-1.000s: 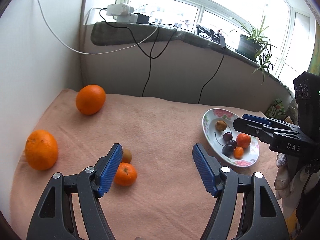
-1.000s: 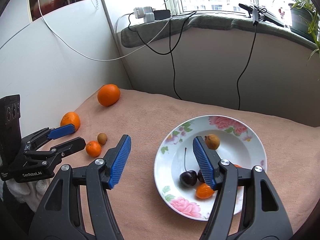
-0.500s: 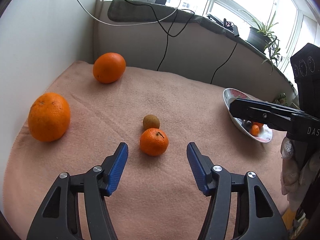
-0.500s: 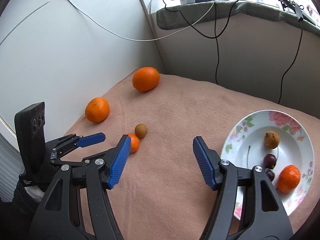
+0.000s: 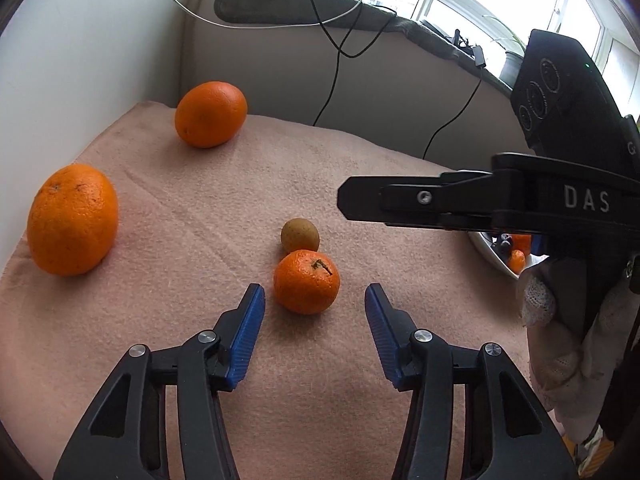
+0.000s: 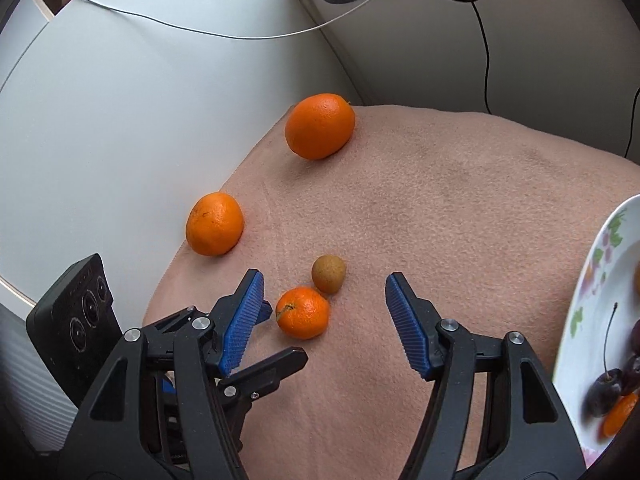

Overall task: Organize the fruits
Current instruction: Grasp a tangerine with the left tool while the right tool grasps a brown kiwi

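A small tangerine [image 5: 306, 282] lies on the pink cloth [image 5: 200, 208] with a small brown fruit [image 5: 300, 235] touching it behind. My left gripper [image 5: 314, 294] is low over the cloth. Its jaws are closing on either side of the tangerine, with gaps still showing at both pads. In the right wrist view the tangerine [image 6: 303, 312] and the brown fruit [image 6: 329, 279] sit between and just past the tips of my right gripper [image 6: 324, 280]. Its jaws are closing too and hold nothing. The left gripper's fingers [image 6: 280, 358] flank the tangerine from the left.
Two big oranges [image 5: 72, 220] [image 5: 211, 114] rest near the white wall at the left and far left of the cloth. A flowered plate [image 6: 592, 280] with cherries and small orange fruits stands at the right. Cables hang down the back wall. A gloved hand [image 5: 576, 344] holds the right gripper.
The left gripper sank toward the tangerine and its jaws narrowed. The right gripper swung left from over the plate to the two small fruits, next to the left gripper.
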Demonstrator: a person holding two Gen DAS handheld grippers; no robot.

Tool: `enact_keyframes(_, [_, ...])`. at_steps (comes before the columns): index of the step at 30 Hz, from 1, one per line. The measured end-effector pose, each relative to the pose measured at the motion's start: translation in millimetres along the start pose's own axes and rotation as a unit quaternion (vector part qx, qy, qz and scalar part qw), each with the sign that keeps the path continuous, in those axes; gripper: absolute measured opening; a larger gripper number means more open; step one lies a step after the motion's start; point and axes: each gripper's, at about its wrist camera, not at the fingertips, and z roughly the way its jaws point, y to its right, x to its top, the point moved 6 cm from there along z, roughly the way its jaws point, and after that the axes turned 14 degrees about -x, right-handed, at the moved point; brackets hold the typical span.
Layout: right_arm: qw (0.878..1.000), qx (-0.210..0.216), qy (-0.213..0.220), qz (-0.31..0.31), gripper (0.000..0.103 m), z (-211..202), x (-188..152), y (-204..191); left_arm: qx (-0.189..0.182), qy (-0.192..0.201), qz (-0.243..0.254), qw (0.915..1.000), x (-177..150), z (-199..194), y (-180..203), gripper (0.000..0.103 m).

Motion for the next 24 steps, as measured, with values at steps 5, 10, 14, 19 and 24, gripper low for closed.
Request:
enact_keyframes(5, [1.0,0.009,-0.02,0.016,0.059,20.0,5.1,-3.6,-0.001,0.0,-0.002,1.0,3.3,4.1,-1.3,0.05])
enact_keyframes(10, [0.999,0.012,-0.035,0.021,0.051,30.8,5.5,-6.4,-0.001,-0.004,-0.006,1.0,2.6,7.7,-4.3,0.046])
enact_keyframes(14, [0.999,0.003,-0.04,0.013,0.048,39.6,5.8,-9.4,-0.005,-0.003,-0.015,0.9999,2.7,9.7,-9.3,0.044])
enact_keyframes(19, [0.999,-0.01,-0.045,0.003,0.041,49.0,6.5,-12.2,-0.003,-0.01,-0.014,0.9998,3.5,15.0,-10.0,0.041])
enact_keyframes(24, [0.998,-0.027,-0.047,-0.01,0.03,55.9,4.8,-13.4,-0.001,-0.011,-0.015,0.9998,4.2,18.3,-10.7,0.037])
